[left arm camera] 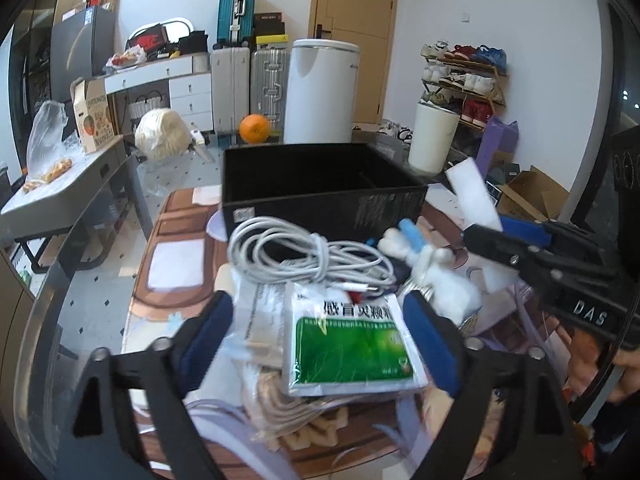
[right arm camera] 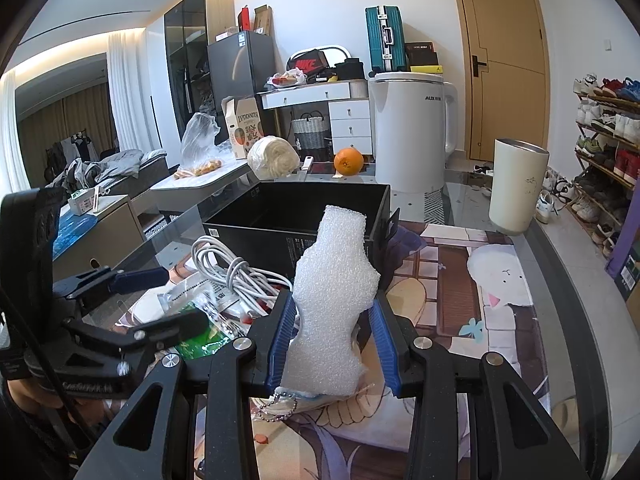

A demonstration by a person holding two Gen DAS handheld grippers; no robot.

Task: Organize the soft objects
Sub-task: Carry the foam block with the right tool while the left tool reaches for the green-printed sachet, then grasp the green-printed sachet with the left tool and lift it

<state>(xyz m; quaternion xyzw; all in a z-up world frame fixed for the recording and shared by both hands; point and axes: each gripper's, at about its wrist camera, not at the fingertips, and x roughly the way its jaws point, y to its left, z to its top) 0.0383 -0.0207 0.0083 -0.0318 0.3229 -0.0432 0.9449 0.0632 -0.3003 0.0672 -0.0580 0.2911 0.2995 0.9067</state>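
**A:** Your left gripper point(left arm camera: 320, 344) stands wide, its blue pads on either side of the green-and-white sachet point(left arm camera: 352, 344) without pressing on it. The sachet lies flat on top of a heap of clear bags point(left arm camera: 256, 336).

**B:** And my right one?

**A:** Your right gripper point(right arm camera: 334, 340) is closed on the white foam piece point(right arm camera: 332, 300). Both blue pads press into its lower part, and the foam rises upright between them, its narrow top in front of the black box point(right arm camera: 276, 216). Just under it you can see a ball chain point(right arm camera: 276, 404) on the printed mat point(right arm camera: 500, 300).

**B:** What lies past the sachet?

**A:** Just behind it, the coiled white cable point(left arm camera: 288, 252) rests on the mat. To its right is a small white plush toy point(left arm camera: 432, 264) with a blue part, near your right gripper's fingers. Beyond both, the black box sits open-topped on the table, and from your left camera its inside looks dark, so I cannot tell what it holds.

**B:** Farther back?

**A:** Behind the box you have an orange point(left arm camera: 255, 128) and a pale wrapped bundle point(left arm camera: 162, 138). A cream tumbler point(right arm camera: 518, 184) stands to the right, well apart from the box, and a tall white appliance point(right arm camera: 412, 128) stands behind.
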